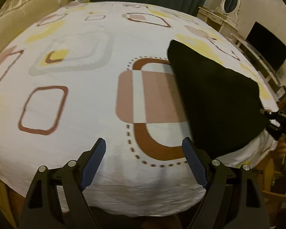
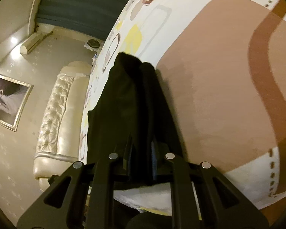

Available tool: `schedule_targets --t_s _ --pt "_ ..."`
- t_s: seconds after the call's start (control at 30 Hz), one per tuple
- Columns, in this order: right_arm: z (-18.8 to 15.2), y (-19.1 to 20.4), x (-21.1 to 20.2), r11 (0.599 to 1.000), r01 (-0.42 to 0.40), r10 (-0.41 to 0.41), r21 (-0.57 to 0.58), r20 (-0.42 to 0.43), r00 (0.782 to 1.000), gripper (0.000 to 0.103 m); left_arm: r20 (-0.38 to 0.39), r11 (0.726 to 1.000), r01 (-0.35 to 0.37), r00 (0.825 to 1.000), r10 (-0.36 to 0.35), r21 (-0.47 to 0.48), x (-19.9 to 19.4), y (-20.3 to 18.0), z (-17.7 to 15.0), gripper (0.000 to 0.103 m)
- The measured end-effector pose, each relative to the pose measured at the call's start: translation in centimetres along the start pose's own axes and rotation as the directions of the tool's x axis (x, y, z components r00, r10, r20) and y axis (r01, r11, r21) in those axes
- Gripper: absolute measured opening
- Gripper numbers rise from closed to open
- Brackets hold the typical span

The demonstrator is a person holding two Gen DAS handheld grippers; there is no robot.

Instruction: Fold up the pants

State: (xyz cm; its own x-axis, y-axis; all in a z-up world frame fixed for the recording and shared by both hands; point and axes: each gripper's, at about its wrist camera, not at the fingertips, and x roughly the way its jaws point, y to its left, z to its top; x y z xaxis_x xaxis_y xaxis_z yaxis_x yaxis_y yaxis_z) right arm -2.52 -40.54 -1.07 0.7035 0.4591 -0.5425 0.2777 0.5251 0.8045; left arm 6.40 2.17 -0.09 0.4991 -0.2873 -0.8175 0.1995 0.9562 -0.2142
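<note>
Right gripper on bunched black pants

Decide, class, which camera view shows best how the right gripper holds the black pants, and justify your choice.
The right wrist view: the black pants run straight between the right gripper, whose blue pads pinch the bunched cloth. The left wrist view shows the pants' wider spread over the bed sheet, but the right gripper sits at the frame's edge, its grip hidden.
</note>
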Motion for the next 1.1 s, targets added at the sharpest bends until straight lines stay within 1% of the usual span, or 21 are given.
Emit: schedule_targets --t_s 0.03,0.1,0.13,0.17,0.2,0.23,0.27,0.33,0.43,0.5,0.6,0.67,0.73,0.83,0.87,0.9,0.93,0.97,1.0,1.03,1.1 --pt "0.1 -0.3 -0.3 1.0 -0.002 0.002 0.002 -0.001 1.0 0.015 -0.008 1.0 0.026 1.0 -0.026 -0.007 0.1 -0.1 0.1 0.081" --pt "0.1 -0.6 -1.2 1.0 0.011 -0.011 0.004 0.007 1.0 0.021 -0.014 0.997 0.069 0.997 -0.07 -0.021 0.1 -0.2 0.4 0.081" --pt "0.2 -0.7 -1.9 1.0 0.016 -0.016 0.013 0.018 1.0 0.031 -0.016 0.995 0.1 0.995 -0.1 -0.03 0.1 -0.2 0.6 0.081" --pt "0.4 -0.6 -2.4 0.999 0.026 -0.027 0.02 0.03 0.999 0.051 -0.019 0.99 0.134 0.991 -0.135 -0.038 0.1 -0.2 0.9 0.081" --pt "0.5 -0.5 -3.4 0.999 0.048 -0.049 0.026 0.055 0.997 0.058 -0.025 0.983 0.178 0.984 -0.179 -0.046 0.2 -0.2 1.2 0.081" --pt "0.5 -0.4 -4.1 0.999 0.044 -0.046 0.026 0.075 0.996 0.062 -0.033 0.976 0.21 0.977 -0.212 -0.053 0.4 -0.2 1.4 0.081" --pt "0.6 -0.3 -4.8 1.0 0.015 -0.017 0.023 0.089 0.996 0.065 -0.046 0.962 0.262 0.963 -0.266 -0.07 0.7 -0.2 1.8 0.081" --pt "0.6 -0.2 -5.5 1.0 -0.019 0.016 0.023 0.095 0.995 0.07 -0.052 0.948 0.309 0.948 -0.314 -0.081 1.2 -0.6 2.2 0.081" --pt "0.4 -0.1 -5.2 1.0 -0.009 0.009 0.001 0.072 0.997 0.071 -0.055 0.932 0.356 0.931 -0.36 -0.07 2.2 -1.5 2.6 0.081" --pt "0.1 -0.3 -4.0 1.0 0.0 0.0 -0.001 0.038 0.999 0.071 -0.066 0.914 0.397 0.913 -0.403 -0.087 3.3 -2.1 2.7 0.081" --pt "-0.5 -0.3 -1.8 1.0 0.014 -0.014 -0.005 -0.009 1.0 0.071 -0.081 0.899 0.423 0.898 -0.432 -0.111 4.5 -2.8 2.6 0.081" --pt "-0.7 0.0 -0.5 1.0 0.022 -0.023 -0.02 -0.035 0.999 0.071 -0.096 0.885 0.448 0.882 -0.461 -0.125 5.4 -3.1 2.5 0.081" --pt "-0.8 0.3 0.1 0.999 0.023 -0.024 -0.039 -0.04 0.999 0.073 -0.112 0.874 0.463 0.87 -0.48 -0.15 6.4 -3.5 2.3 0.081" --pt "-0.7 0.8 0.7 0.999 0.013 -0.015 -0.05 -0.049 0.999 0.073 -0.097 0.852 0.49 0.854 -0.512 -0.185 7.1 -3.5 2.4 0.081" --pt "-0.7 1.0 1.0 0.998 0.015 -0.018 -0.059 -0.054 0.998 0.069 -0.09 0.846 0.496 0.85 -0.519 -0.198 7.3 -3.4 2.5 0.079" --pt "-0.8 1.1 1.2 0.997 0.033 -0.037 -0.076 -0.057 0.998 0.064 -0.081 0.838 0.502 0.846 -0.527 -0.213 7.5 -3.4 2.5 0.063" --pt "-0.9 1.4 1.5 0.993 0.062 -0.067 -0.096 -0.058 0.996 0.055 -0.089 0.838 0.501 0.845 -0.528 -0.216 7.7 -3.4 2.6 0.057" --pt "-1.1 1.6 1.8 0.99 0.089 -0.096 -0.114 -0.061 0.994 0.049 -0.099 0.842 0.494 0.847 -0.522 -0.217 8.0 -3.5 2.7 0.052" --pt "-1.2 1.6 2.0 0.989 0.087 -0.095 -0.118 -0.063 0.994 0.046 -0.097 0.841 0.495 0.847 -0.523 -0.219 8.1 -3.5 2.6 0.044" --pt "-1.2 1.7 2.1 0.99 0.078 -0.087 -0.117 -0.066 0.994 0.043 -0.092 0.84 0.497 0.846 -0.525 -0.216 7.9 -3.5 2.6 0.041" --pt "-1.3 1.8 2.1 0.991 0.067 -0.075 -0.115 -0.064 0.995 0.039 -0.078 0.854 0.489 0.858 -0.508 -0.181 7.1 -3.8 2.6 0.034"
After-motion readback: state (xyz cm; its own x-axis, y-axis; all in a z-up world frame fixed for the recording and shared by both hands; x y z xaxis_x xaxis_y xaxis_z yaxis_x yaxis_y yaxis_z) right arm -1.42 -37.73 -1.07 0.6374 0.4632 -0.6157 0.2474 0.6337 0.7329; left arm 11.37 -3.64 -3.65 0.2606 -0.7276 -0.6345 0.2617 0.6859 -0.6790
